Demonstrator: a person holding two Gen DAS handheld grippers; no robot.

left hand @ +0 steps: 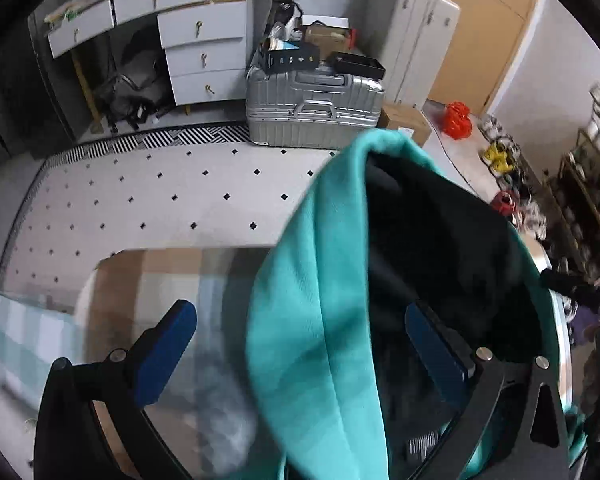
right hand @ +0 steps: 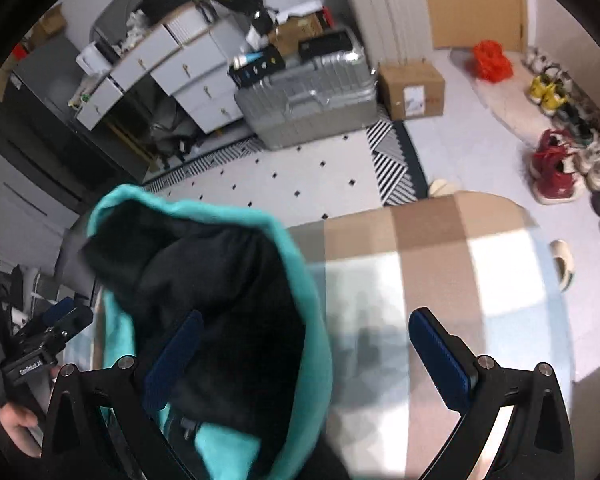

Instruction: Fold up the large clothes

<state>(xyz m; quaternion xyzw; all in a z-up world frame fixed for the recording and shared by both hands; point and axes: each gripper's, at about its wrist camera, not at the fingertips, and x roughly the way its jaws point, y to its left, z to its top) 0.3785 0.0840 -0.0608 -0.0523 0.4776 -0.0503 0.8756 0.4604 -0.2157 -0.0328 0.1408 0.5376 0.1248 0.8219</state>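
Teal garment [left hand: 320,320] with black lining, probably a hooded sweatshirt or jacket, bunched in a loose heap on the checked counter cloth [right hand: 440,248]. Outer cloth smooth, matte and turquoise, curling over in a thick rolled edge; inside dark black, soft-looking, sunk into a hollow like an open hood. Blurred in both views, so seams and any print impossible to make out.

Left wrist view: left claw [left hand: 300,340] spread wide, blue pads well apart, pressing on nothing. Teal fold hanging down between the two fingers, close to the right-hand pad, with the black lining behind that pad. Contact between pad and cloth not clear.

Right wrist view: right claw [right hand: 304,354] also spread wide, gripping nothing. Left-hand pad in front of the black lining, right-hand pad over bare beige, white and pale blue checks. Garment filling the lower left of this view, rolled teal rim arching over the top of the dark hollow. Left claw small at the far left edge of the same view, with a hand [right hand: 18,424] on its handle.

Beyond the counter: white rug [left hand: 160,200] with black diamonds and a striped border, silver hard-shell suitcase [left hand: 316,108] stacked with boxes, white drawer unit [left hand: 204,52], cardboard box [right hand: 412,88], red bag [right hand: 492,60], and a row of shoes [right hand: 556,168] along the wall.
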